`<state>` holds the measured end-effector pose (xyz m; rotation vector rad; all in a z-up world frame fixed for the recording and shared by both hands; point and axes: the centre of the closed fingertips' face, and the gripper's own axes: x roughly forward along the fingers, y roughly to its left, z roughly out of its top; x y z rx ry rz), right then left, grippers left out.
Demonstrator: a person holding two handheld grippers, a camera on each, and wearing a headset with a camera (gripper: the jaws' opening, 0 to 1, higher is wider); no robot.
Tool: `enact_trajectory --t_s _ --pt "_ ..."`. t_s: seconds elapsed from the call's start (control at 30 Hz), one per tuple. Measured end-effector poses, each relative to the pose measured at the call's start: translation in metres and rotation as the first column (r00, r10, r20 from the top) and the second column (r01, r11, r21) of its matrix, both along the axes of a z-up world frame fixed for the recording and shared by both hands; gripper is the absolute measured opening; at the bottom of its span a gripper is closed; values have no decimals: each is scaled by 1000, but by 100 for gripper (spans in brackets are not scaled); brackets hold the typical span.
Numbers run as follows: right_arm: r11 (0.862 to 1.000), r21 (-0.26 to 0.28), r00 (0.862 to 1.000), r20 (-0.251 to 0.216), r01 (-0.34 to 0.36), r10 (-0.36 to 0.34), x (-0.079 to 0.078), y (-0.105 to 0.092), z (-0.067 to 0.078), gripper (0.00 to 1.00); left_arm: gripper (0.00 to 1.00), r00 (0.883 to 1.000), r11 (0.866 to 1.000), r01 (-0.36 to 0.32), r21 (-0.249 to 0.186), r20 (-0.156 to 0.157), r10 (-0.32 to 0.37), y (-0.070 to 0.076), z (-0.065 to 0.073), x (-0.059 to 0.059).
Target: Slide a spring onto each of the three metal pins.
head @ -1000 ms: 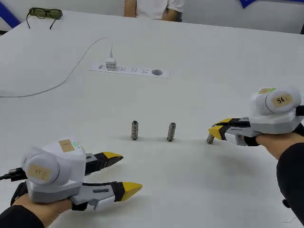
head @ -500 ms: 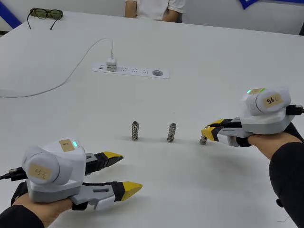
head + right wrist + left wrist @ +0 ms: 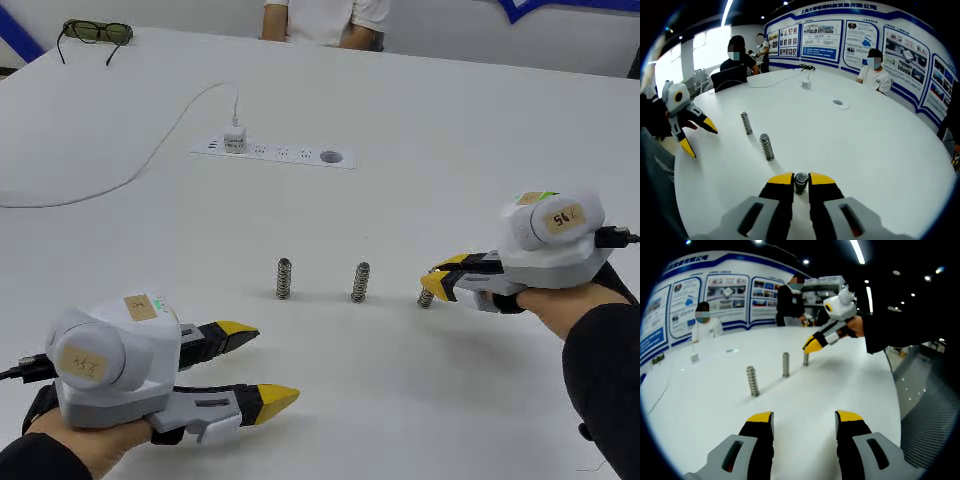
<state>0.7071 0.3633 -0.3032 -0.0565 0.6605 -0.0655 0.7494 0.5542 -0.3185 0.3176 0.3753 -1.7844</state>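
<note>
Two springs stand upright on the white table (image 3: 330, 400): one (image 3: 284, 278) to the left, one (image 3: 360, 282) in the middle. A third spring (image 3: 426, 297) leans at the right, and my right gripper (image 3: 436, 283) is shut on its top. In the right gripper view the yellow tips (image 3: 800, 180) pinch that spring (image 3: 800, 184), with the other two springs (image 3: 766, 146) (image 3: 745, 122) beyond. My left gripper (image 3: 264, 362) rests open near the front left, holding nothing. Its own view has its jaws (image 3: 805, 417) apart and the row of springs (image 3: 753, 381) ahead. Any pins are hidden.
A white power strip (image 3: 280, 153) with a plugged charger and a cable lies behind the springs. Dark glasses (image 3: 95, 30) lie at the far left corner. A person (image 3: 325, 18) sits at the far side. Bare table lies between the grippers.
My right gripper has moved left and slightly nearer with the third spring in it, closing the gap to the middle spring. The left gripper has stayed put.
</note>
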Motion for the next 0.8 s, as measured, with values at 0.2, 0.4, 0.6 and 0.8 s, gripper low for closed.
enact_trajectory --t_s 0.2,0.4,0.6,0.8 --pt "1000 -2 1000 4 -3 3 -2 0 2 16 50 1000 1000 -4 -5 3 4 0 2 2" --pt "1000 -16 1000 21 -9 9 -7 5 11 19 51 1000 1000 -6 -11 6 6 0 6 2" --pt "1000 -20 999 53 5 -4 -19 7 21 22 51 1000 1000 -9 -18 10 9 -1 9 4" --pt "1000 -9 997 72 26 -25 -36 9 23 24 51 1000 999 -18 -27 12 18 0 13 9"
